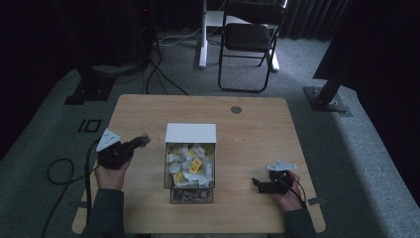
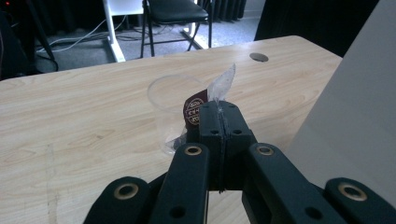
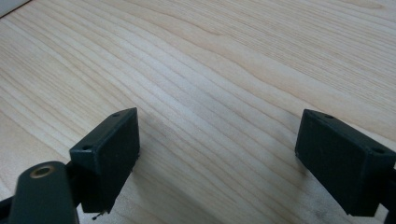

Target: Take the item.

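A small clear packet (image 2: 219,91) with a dark red label is pinched between the pressed-together jaws of the left tool (image 2: 219,122), held just above the wooden tabletop (image 2: 84,116). Its clear end is seen sticking up past the jaw tips. In the high view, the left tool (image 1: 141,141) is seen left of a clear box (image 1: 190,173) filled with white and yellow packets, under a white lid (image 1: 190,133). The right tool (image 3: 217,154) is held spread wide over bare wood, well apart from the box. A black chair (image 1: 250,37) is seen behind the tabletop on a grey carpet (image 1: 366,148).
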`<state>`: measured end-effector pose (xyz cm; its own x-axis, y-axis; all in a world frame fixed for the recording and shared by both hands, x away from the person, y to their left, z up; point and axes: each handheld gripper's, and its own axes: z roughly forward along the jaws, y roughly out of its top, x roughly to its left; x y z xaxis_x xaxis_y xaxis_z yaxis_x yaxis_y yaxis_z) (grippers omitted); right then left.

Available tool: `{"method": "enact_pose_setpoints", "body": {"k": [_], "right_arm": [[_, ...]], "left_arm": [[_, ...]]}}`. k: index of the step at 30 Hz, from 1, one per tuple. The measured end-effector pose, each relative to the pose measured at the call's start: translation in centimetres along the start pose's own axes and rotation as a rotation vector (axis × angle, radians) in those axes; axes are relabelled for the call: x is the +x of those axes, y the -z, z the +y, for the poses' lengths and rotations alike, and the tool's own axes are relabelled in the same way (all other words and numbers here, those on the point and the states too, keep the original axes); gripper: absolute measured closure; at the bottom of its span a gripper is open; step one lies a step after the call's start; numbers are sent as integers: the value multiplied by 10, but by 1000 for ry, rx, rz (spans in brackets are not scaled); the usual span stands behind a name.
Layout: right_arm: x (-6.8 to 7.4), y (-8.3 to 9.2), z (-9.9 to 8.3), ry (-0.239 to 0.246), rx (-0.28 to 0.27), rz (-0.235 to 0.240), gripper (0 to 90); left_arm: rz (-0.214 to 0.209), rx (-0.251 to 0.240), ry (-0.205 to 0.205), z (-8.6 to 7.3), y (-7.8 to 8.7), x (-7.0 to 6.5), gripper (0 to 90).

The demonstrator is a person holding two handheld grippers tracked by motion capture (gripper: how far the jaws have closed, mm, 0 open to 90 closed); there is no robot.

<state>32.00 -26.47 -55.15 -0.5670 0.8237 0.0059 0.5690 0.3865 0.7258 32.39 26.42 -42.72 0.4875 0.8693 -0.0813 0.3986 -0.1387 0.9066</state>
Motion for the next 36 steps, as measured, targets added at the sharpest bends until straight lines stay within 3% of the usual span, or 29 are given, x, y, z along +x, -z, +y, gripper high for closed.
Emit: {"method": "enact_pose_setpoints", "body": {"k": [18,36], "right_arm": [[0,0,0,0,0,0,137],[0,0,0,0,0,0,137]], "left_arm": [[14,-13,13,15,-14,10,900],[37,-14,28,25,-40,16,900]]}}
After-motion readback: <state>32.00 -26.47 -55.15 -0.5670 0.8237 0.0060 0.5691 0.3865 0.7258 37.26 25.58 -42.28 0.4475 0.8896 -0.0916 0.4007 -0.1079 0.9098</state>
